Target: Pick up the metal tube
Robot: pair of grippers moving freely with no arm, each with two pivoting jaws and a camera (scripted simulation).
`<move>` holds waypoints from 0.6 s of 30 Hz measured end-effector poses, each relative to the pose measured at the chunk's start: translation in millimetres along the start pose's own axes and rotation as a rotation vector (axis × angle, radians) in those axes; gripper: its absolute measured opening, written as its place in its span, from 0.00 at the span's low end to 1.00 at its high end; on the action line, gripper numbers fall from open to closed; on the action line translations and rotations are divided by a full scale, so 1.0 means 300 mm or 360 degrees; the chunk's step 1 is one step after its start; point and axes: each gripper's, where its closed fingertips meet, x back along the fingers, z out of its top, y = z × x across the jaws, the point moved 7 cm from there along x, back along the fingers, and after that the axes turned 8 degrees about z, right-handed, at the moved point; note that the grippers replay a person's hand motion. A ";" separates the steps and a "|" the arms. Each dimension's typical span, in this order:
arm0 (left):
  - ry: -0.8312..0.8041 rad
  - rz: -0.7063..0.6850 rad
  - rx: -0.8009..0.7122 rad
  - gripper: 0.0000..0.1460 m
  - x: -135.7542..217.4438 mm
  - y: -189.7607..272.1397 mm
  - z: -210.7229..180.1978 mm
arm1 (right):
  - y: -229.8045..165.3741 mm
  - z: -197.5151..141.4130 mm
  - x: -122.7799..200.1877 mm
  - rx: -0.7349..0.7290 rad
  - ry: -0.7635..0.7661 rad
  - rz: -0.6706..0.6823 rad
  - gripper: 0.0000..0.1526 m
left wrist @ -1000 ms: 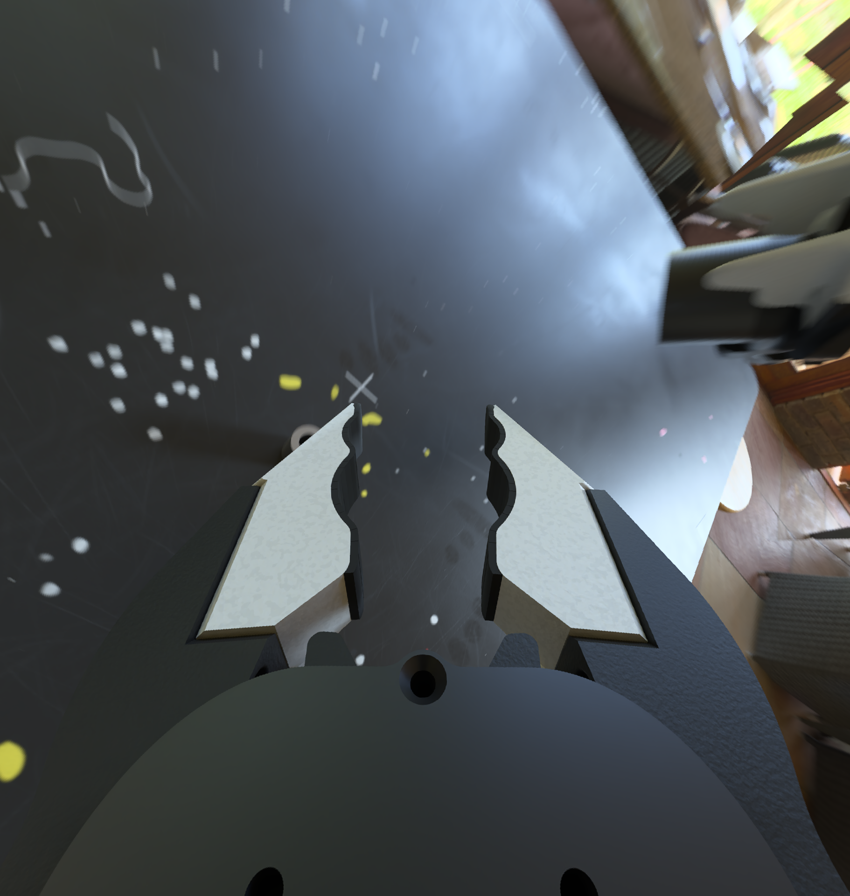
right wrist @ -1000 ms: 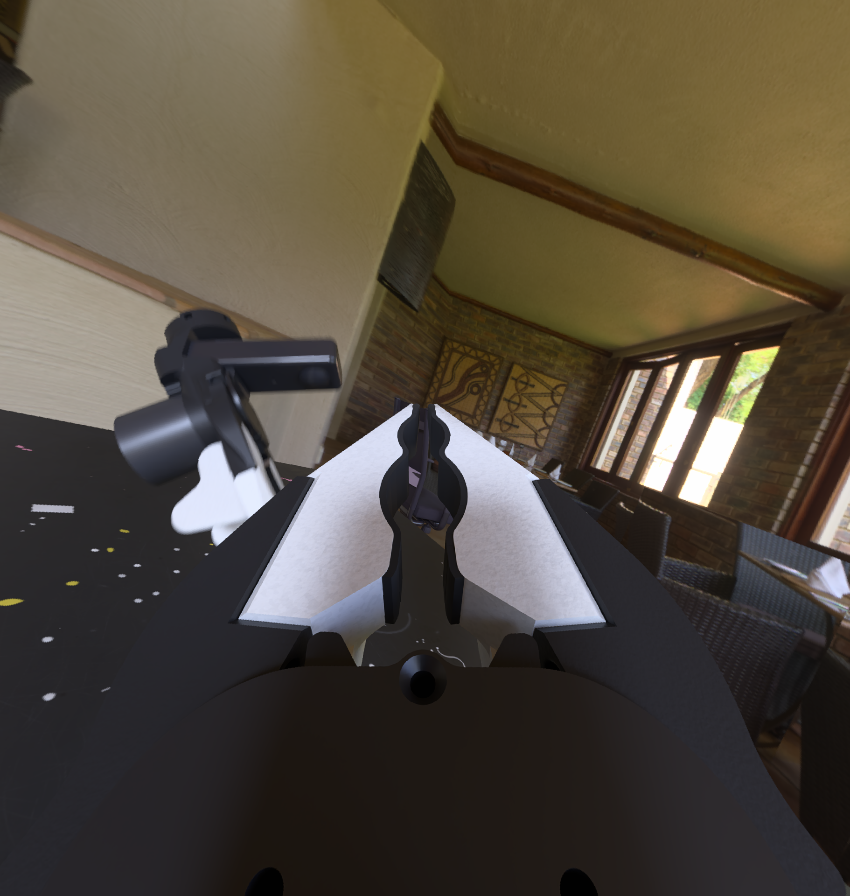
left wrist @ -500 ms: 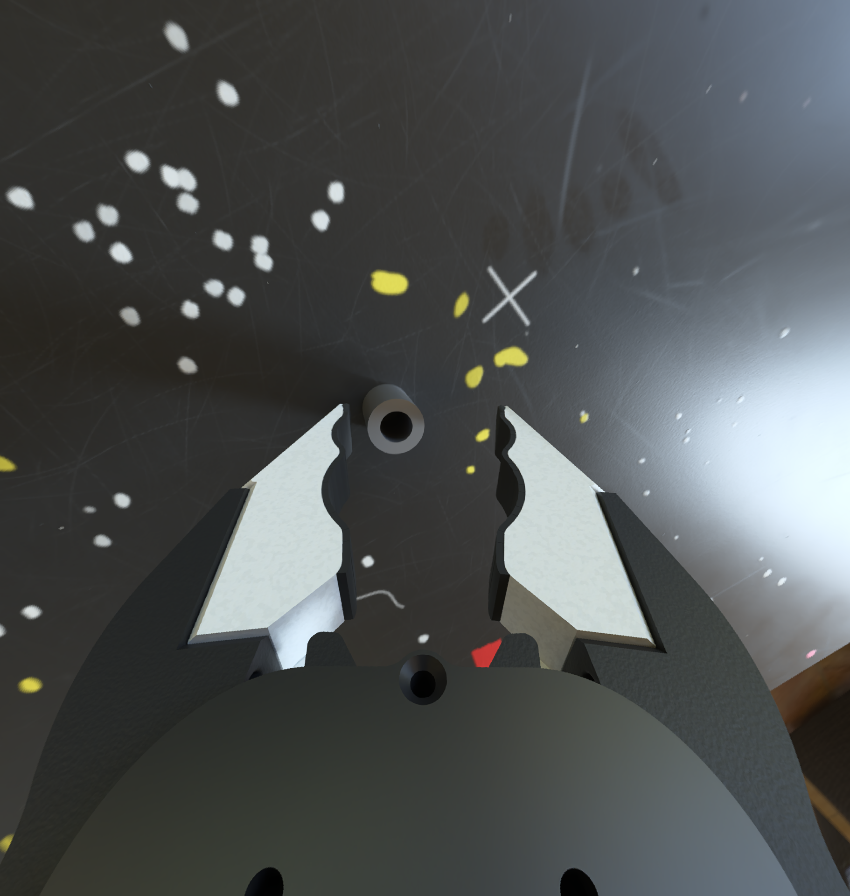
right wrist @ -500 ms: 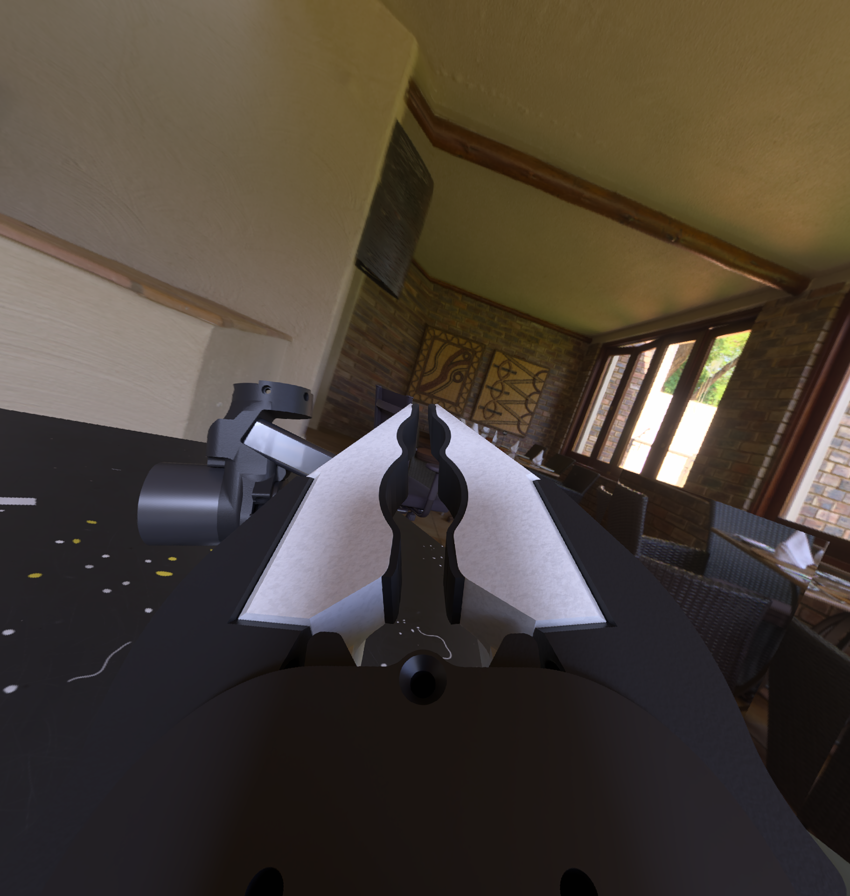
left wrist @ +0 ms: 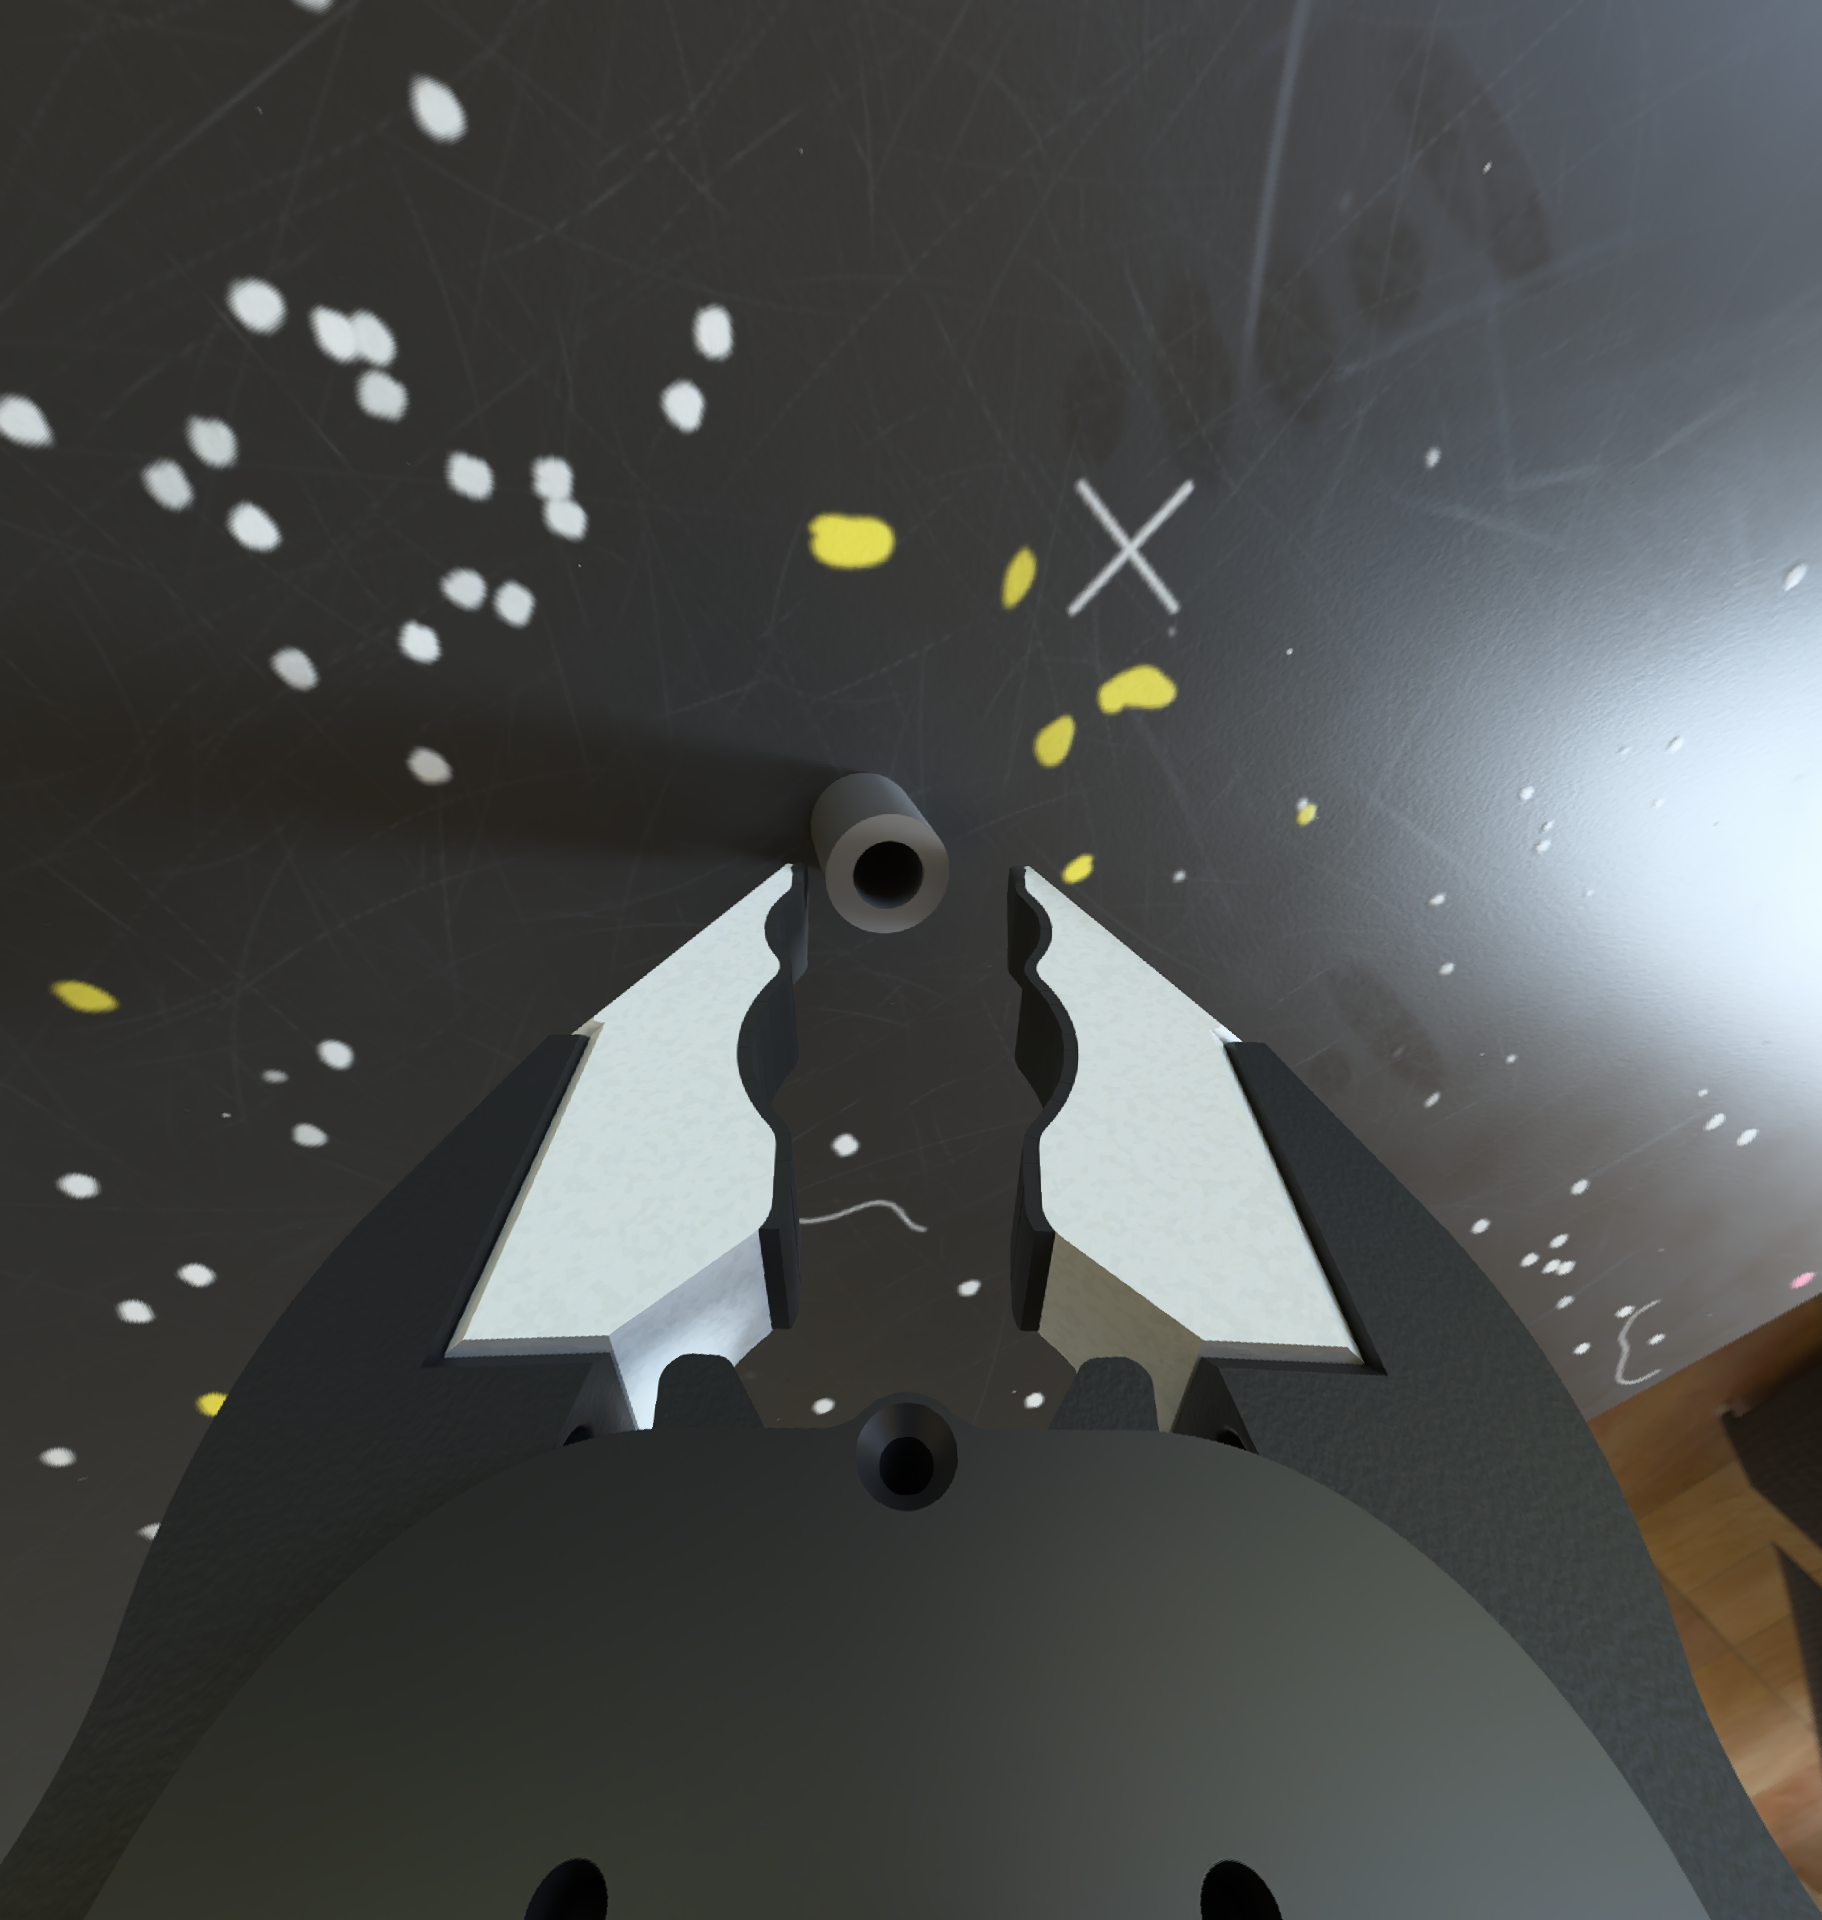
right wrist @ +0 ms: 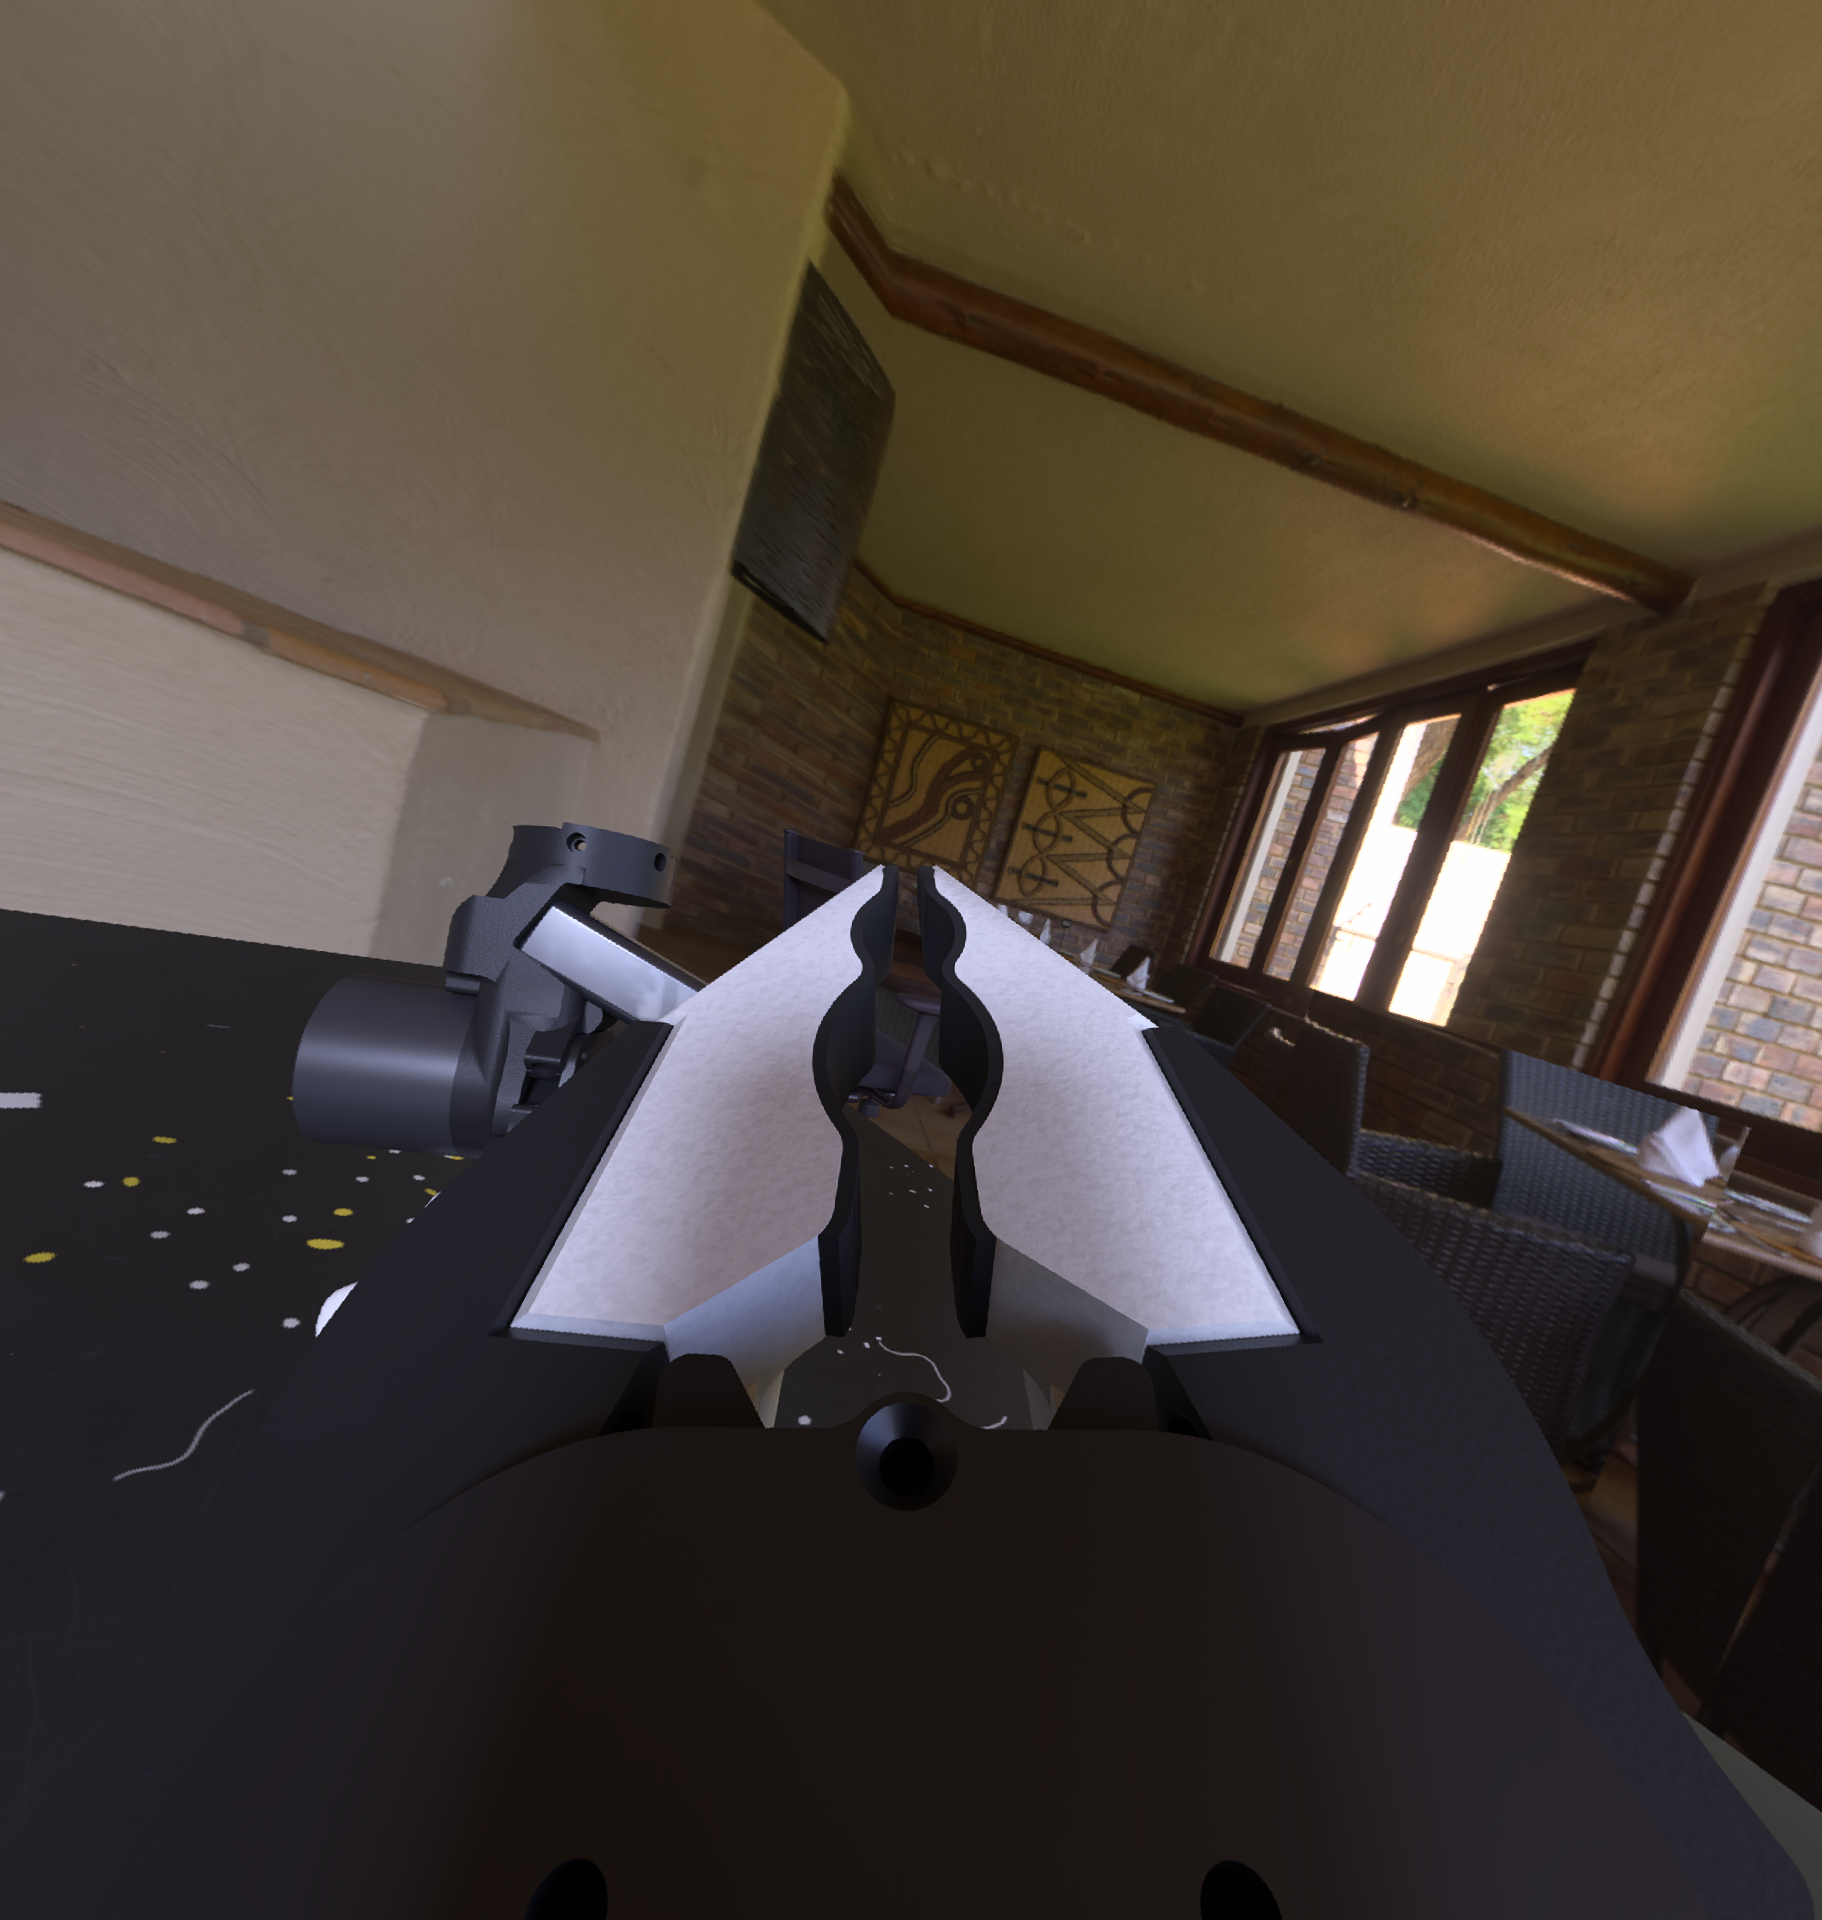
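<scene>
The metal tube (left wrist: 879,864), short, grey and hollow, stands upright on the dark speckled table (left wrist: 1406,831), seen end-on in the left wrist view. My left gripper (left wrist: 902,883) is open and points down over it, with the tube just past the fingertips and nearer the left finger (left wrist: 678,1091). My right gripper (right wrist: 905,883) has its jaws nearly together with nothing between them, low over the table and aimed into the room. The left gripper's body (right wrist: 481,1029) shows in the right wrist view, left of the right gripper's fingers. The tube does not show there.
A white cross mark (left wrist: 1130,548) and white and yellow paint spots lie on the table around the tube. The table edge (left wrist: 1717,1351) runs at the lower right with wooden floor beyond. Wicker chairs (right wrist: 1509,1195) and set tables stand beyond the table.
My left gripper has swung from a slanted look along the table to pointing down over the tube and has drawn closer to it. My right gripper's jaws have parted a little.
</scene>
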 end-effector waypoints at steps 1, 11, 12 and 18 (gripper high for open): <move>-0.0011 0.0018 -0.0020 0.25 -0.001 -0.002 0.001 | 0.000 0.000 0.000 0.0002 -0.0003 -0.0001 0.02; 0.0438 -0.0146 0.0111 0.16 0.080 -0.089 -0.004 | -0.003 -0.056 -0.030 -0.0110 -0.0183 0.0000 0.02; 0.0500 -0.0123 0.0122 0.16 0.094 -0.097 -0.011 | -0.008 -0.067 -0.036 -0.0134 -0.0209 0.0004 0.02; 0.0753 -0.0042 0.0213 0.16 0.125 -0.126 -0.074 | -0.074 -0.148 -0.089 -0.0264 -0.0379 0.0095 0.02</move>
